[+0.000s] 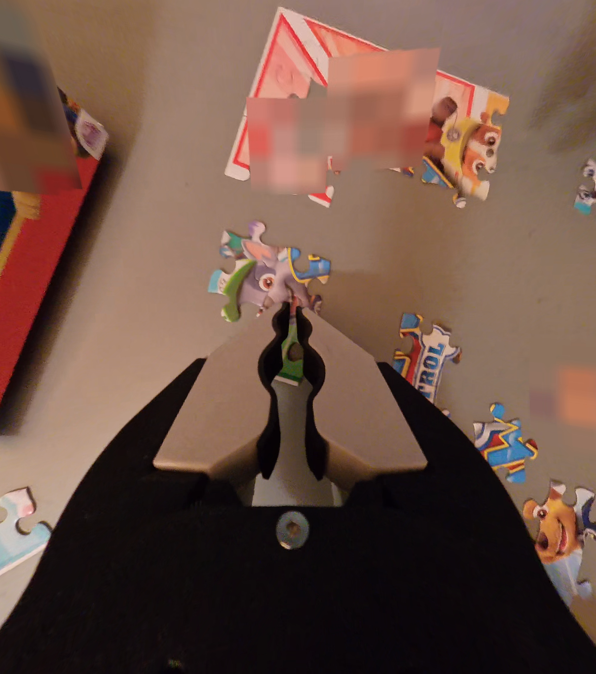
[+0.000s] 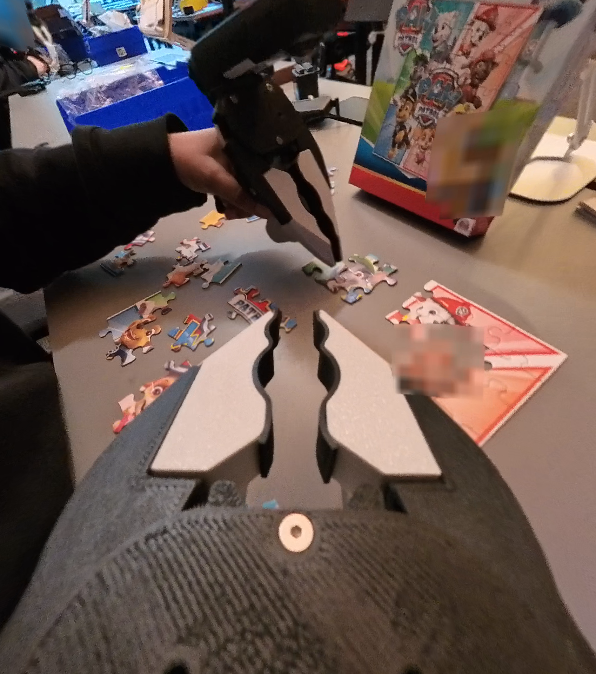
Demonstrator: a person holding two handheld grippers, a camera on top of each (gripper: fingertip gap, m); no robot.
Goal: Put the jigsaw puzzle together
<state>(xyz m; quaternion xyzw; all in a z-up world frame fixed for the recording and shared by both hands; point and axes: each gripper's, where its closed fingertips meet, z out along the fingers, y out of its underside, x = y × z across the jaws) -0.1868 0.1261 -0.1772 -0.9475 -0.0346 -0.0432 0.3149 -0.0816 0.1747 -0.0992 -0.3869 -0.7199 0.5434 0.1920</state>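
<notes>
My left gripper [image 1: 292,310] is shut on a green puzzle piece [image 1: 291,355], held edge-on between the pads. Its tip is down at the table, with the held piece against a purple-grey dog piece [image 1: 267,273]. The right wrist view shows the same gripper [image 2: 334,259] in a person's hand, pinching the green piece [image 2: 318,269] at the edge of the dog piece [image 2: 365,279]. My right gripper [image 2: 296,321] is open and empty, hovering above the grey table [image 2: 507,510] in front of a lettered piece [image 2: 249,304].
A partly assembled red-and-white puzzle section [image 1: 289,73] [image 2: 515,368] lies beyond the dog piece. The red puzzle box [image 1: 23,310] [image 2: 445,109] stands nearby. Several loose pieces lie around, such as a lettered one [image 1: 431,357] and a brown dog one [image 2: 132,333]. A sleeve [image 2: 70,189] reaches in from the left. The left gripper's tips are roughly 15 cm from the right gripper's. The partly assembled red-and-white puzzle section [image 1: 289,73] is about 15 cm from both grippers' fingertips. Look for it in the right wrist view [image 2: 497,336] too.
</notes>
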